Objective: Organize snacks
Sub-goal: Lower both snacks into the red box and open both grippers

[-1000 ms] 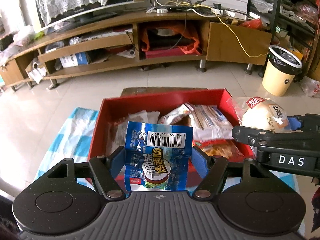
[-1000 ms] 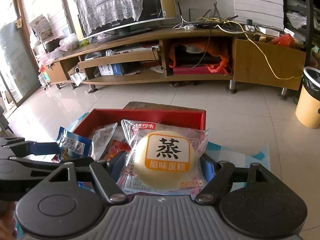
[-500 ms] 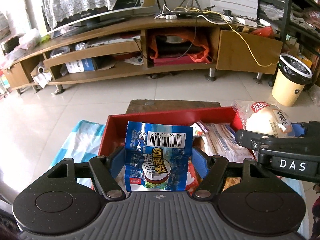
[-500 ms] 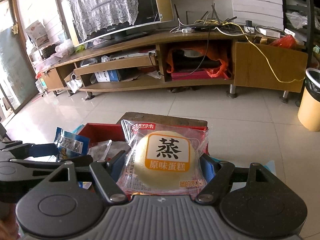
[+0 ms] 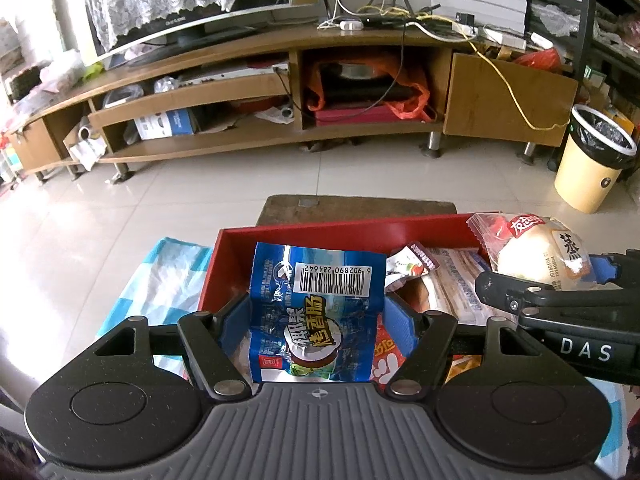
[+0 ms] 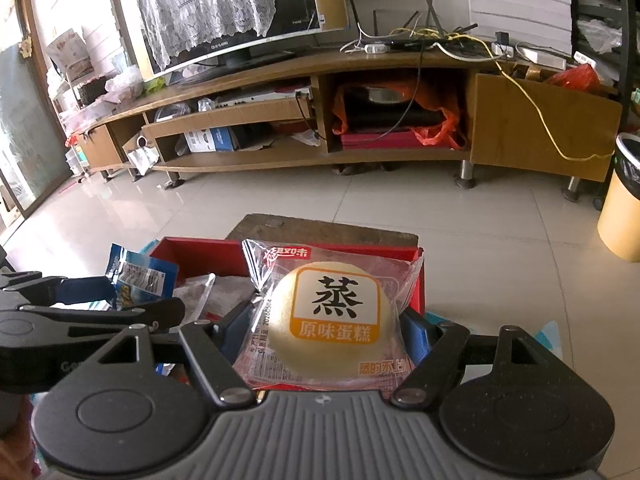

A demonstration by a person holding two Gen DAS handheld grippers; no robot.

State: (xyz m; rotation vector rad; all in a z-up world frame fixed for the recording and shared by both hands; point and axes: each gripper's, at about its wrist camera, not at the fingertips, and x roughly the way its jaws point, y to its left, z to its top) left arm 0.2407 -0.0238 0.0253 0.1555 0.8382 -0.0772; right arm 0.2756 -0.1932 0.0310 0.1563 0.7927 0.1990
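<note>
My left gripper (image 5: 316,320) is shut on a blue snack packet (image 5: 316,312) with a barcode, held upright above the near left part of a red box (image 5: 344,228). My right gripper (image 6: 326,328) is shut on a clear-wrapped steamed cake (image 6: 332,316), a pale round bun with an orange label, over the box's (image 6: 200,250) right side. Each gripper shows in the other's view: the right one with its cake (image 5: 536,256) at the right edge, the left one with its blue packet (image 6: 140,280) at the left edge. Several other snack packs (image 5: 444,276) lie inside the box.
The red box rests on a blue-and-white checked cloth (image 5: 160,280) over a low wooden stand (image 5: 356,206) on a tiled floor. A long wooden TV cabinet (image 5: 280,92) runs across the back. A yellow waste bin (image 5: 592,160) stands at the right.
Both grippers, each still holding its snack, have moved forward over the red box, which now sits lower and nearer in both views. Neither grip has changed.
</note>
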